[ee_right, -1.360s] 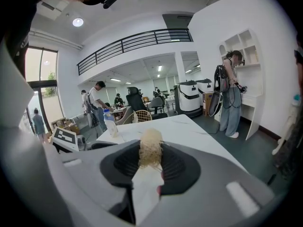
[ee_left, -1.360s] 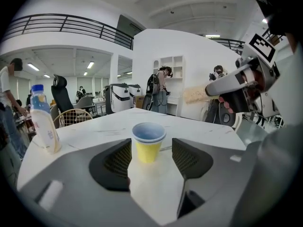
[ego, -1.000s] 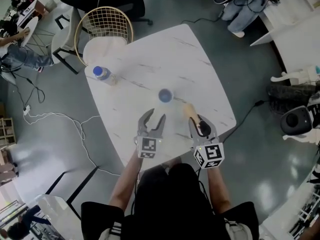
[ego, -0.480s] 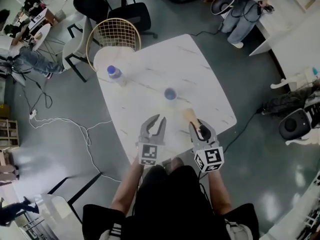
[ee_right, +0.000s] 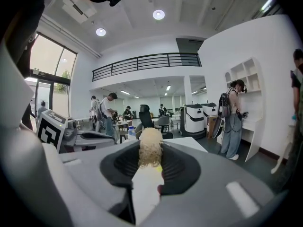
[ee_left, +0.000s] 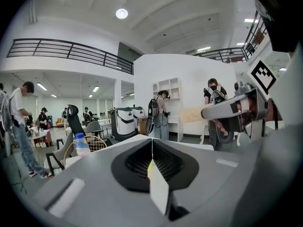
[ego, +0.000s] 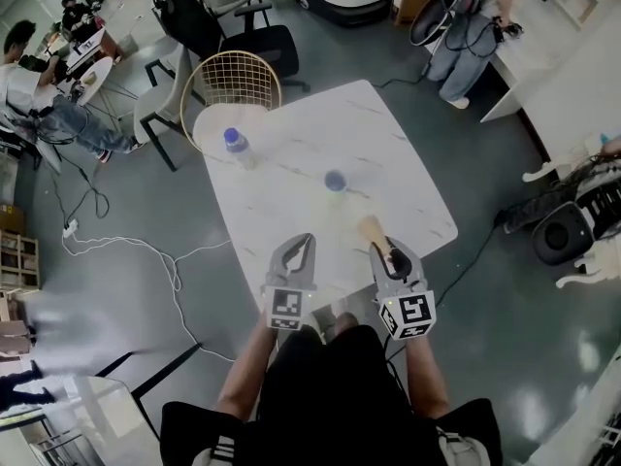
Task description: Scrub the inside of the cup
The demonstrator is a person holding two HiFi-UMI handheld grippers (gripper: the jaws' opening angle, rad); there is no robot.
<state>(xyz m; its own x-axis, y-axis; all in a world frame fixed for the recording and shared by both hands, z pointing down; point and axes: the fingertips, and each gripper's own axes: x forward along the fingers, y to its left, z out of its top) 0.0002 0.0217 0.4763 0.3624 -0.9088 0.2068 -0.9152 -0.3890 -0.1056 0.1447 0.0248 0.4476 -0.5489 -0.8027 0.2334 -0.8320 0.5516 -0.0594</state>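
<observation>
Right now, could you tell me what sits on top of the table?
A blue cup and a bottle stand on the table; the left gripper and right gripper hide its near edge.

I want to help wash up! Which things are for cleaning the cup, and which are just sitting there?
For the job:
cup
scrubbing brush, held in the right gripper
left gripper, shut and empty

Just lying about:
water bottle, standing on the table
wire chair, beside the table
</observation>
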